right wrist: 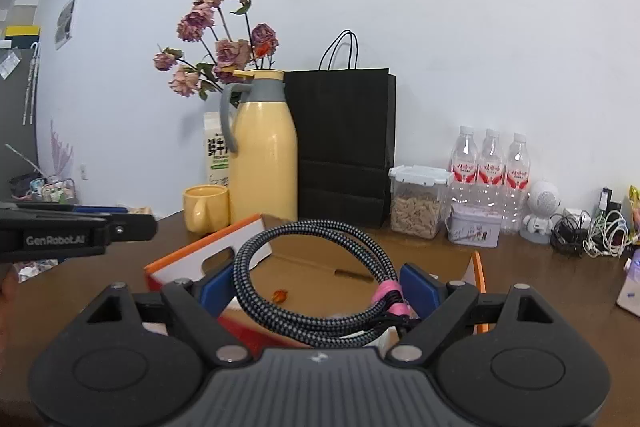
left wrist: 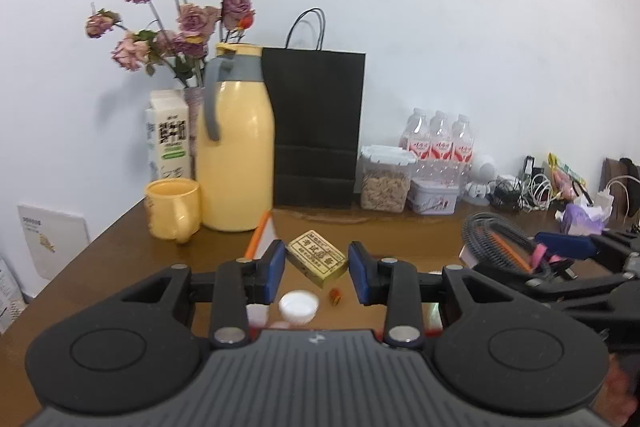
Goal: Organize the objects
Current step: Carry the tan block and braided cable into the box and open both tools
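My left gripper [left wrist: 317, 267] is open above an open orange-edged cardboard box [right wrist: 192, 259]. Between and below its blue pads lie a small gold box with printed characters [left wrist: 318, 259], a white bottle cap [left wrist: 299, 306] and a tiny orange bit [left wrist: 335, 295]. My right gripper [right wrist: 316, 287] hovers over the same box. A coiled grey braided cable [right wrist: 304, 267] with a pink tie [right wrist: 390, 293] sits between its pads, which stand wide apart; I cannot tell if they grip it. The cable and right gripper also show at the right of the left wrist view [left wrist: 500, 247].
Along the wall on the brown table [left wrist: 120, 247] stand a yellow mug [left wrist: 173, 207], yellow thermos jug [left wrist: 236, 147], milk carton [left wrist: 168, 135], dried roses, a black paper bag [left wrist: 316, 131], a clear food container [left wrist: 386, 179], a tin, water bottles [left wrist: 440, 139] and tangled chargers [left wrist: 532, 187].
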`<control>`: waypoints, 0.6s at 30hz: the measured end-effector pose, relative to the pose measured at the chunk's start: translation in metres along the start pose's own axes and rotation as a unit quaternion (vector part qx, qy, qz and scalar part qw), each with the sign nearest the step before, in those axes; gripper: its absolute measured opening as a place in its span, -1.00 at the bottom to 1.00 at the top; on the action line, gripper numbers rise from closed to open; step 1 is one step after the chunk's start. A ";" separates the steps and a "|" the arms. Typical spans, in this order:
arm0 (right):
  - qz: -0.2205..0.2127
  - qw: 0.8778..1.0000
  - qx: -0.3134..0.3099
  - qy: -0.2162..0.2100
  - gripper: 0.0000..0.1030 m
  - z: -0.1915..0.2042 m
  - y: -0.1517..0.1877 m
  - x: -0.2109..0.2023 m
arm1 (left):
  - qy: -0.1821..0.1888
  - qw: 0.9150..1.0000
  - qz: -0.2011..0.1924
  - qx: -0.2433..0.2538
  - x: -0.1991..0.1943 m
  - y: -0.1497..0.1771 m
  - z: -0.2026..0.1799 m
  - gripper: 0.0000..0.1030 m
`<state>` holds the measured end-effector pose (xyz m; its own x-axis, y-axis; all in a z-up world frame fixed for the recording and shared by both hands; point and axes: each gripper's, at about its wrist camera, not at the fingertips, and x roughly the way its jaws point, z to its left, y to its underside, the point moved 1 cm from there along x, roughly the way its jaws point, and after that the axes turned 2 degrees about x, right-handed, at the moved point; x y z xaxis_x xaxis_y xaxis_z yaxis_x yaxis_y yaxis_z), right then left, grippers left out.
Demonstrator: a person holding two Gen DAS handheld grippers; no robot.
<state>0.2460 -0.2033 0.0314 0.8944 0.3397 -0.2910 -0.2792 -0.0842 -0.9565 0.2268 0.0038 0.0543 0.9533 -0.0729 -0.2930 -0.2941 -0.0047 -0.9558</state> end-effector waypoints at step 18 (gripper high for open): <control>0.069 0.996 0.037 0.047 0.69 -0.026 0.006 0.106 | -0.040 0.997 0.065 -0.017 0.119 0.000 -0.012 -0.31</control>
<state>0.3484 -0.1926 -0.0052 0.8735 0.2395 -0.4239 -0.4240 -0.0538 -0.9041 0.3395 -0.0166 0.0198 0.9087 0.0053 -0.4174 -0.4170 -0.0348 -0.9082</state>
